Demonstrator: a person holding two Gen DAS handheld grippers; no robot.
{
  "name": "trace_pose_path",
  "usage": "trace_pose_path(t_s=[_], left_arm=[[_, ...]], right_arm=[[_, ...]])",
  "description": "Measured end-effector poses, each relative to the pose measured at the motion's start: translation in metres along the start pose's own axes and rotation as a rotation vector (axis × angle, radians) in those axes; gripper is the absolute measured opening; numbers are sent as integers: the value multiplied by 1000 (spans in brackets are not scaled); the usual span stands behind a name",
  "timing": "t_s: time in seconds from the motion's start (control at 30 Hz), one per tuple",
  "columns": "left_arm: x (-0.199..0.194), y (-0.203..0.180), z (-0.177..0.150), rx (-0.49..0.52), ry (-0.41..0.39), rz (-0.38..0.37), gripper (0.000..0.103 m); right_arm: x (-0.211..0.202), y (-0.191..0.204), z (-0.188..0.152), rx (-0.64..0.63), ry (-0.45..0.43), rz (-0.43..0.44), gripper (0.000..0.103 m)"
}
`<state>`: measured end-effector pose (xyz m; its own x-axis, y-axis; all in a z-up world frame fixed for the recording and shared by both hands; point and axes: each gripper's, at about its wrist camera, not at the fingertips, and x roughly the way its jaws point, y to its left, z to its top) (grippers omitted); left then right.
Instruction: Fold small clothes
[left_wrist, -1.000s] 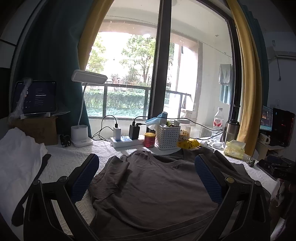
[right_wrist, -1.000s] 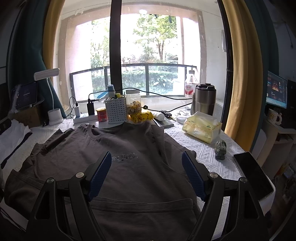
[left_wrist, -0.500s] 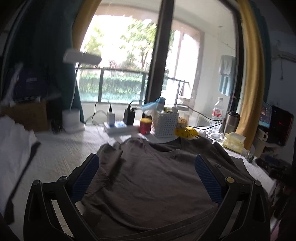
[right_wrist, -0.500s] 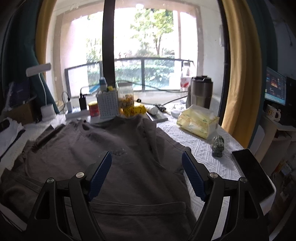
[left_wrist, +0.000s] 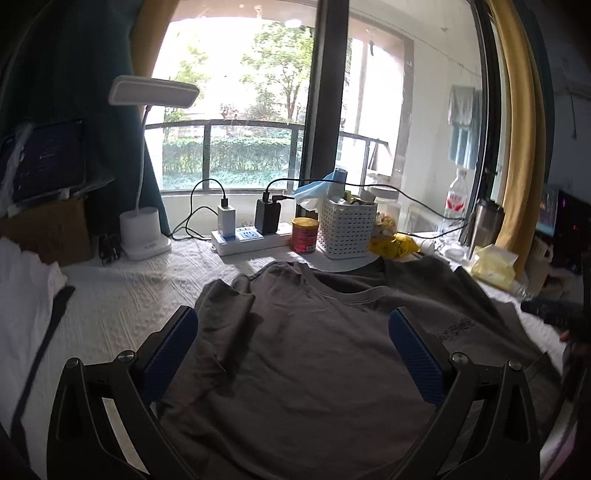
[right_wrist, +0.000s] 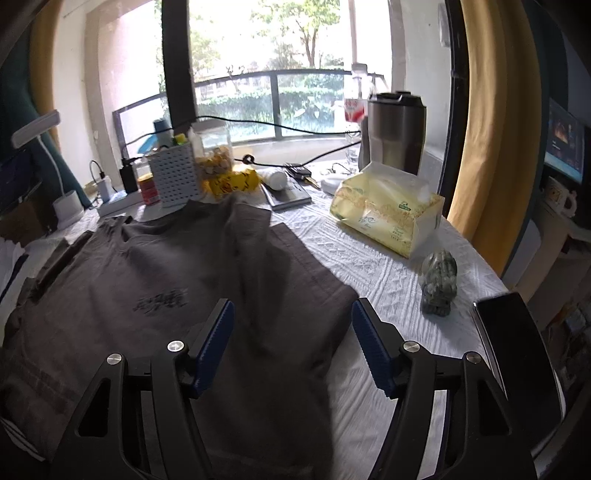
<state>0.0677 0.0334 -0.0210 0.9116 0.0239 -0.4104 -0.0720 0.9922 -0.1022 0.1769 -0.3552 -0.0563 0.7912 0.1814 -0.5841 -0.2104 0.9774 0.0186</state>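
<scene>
Dark grey T-shirt (left_wrist: 306, 354) lies spread front-up on the white textured tablecloth (left_wrist: 122, 295), collar toward the window, small dark chest print visible (right_wrist: 160, 301). Its left sleeve (left_wrist: 221, 299) is bunched and folded in; the right side edge (right_wrist: 314, 266) runs diagonally across the cloth.

Left gripper (left_wrist: 291, 350) hangs over the shirt's chest, jaws wide apart, blue pads clear of the fabric, gripping nothing.

Right gripper (right_wrist: 291, 347) sits over the shirt's right side near the hem edge, jaws closing, still spread apart. Fabric lies under and between the pads, not pinched as far as the view shows.

White garment (left_wrist: 22, 295) with dark trim lies at the table's left end. Along the window: desk lamp (left_wrist: 147, 155), power strip (left_wrist: 251, 240) with chargers, red can (left_wrist: 304, 234), white perforated basket (left_wrist: 347, 229), steel tumbler (right_wrist: 397, 133). Tissue pack (right_wrist: 388, 214), small green stone figurine (right_wrist: 439, 284) and dark phone (right_wrist: 517, 350) sit right of the shirt, apart from it.
</scene>
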Motion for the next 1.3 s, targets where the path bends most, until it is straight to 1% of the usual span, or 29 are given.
trace_pose_path(t_s=[0.03,0.07,0.17,0.23,0.33,0.43,0.5,0.6,0.67,0.7,0.73,0.77,0.87,1.1,1.3], left_arm=[[1,0,2,6,-4,1,102],[3,1,4,8,-8,3,102],[7,3,6,9,-22,2,102],[12,7,5,-10,-18,3,102],[24,14,3,-41,20,0,102],[29,18,1,-43,36,8,102],[30,20,0,-47,39,12,102],[30,24,-2,-64,44,10,102],[30,26,-3,-75,49,8,102],[30,26,-3,-79,50,7,102],[29,27,-4,-84,49,5,102],[27,27,-4,-87,48,2,102],[21,28,-3,-85,42,-3,102],[3,32,-4,-91,19,0,102],[-8,35,-7,-103,7,-11,102]], right_arm=[[7,-2,2,-7,12,-2,53],[14,-4,5,-14,32,-1,50],[32,-10,9,-18,80,-1,50],[39,-11,11,-20,98,-8,50],[49,-13,16,-31,114,-39,50],[63,-21,18,-23,161,-59,50],[70,-24,16,-8,203,-52,50],[75,-20,13,-27,236,-39,50],[75,-16,13,-45,237,-26,49],[75,-15,13,-49,238,-19,46],[75,-14,13,-52,237,-11,31],[74,-13,12,-57,234,2,20],[72,-8,13,-82,225,7,9],[43,13,26,-126,111,15,9],[17,48,35,-223,30,34,8]])
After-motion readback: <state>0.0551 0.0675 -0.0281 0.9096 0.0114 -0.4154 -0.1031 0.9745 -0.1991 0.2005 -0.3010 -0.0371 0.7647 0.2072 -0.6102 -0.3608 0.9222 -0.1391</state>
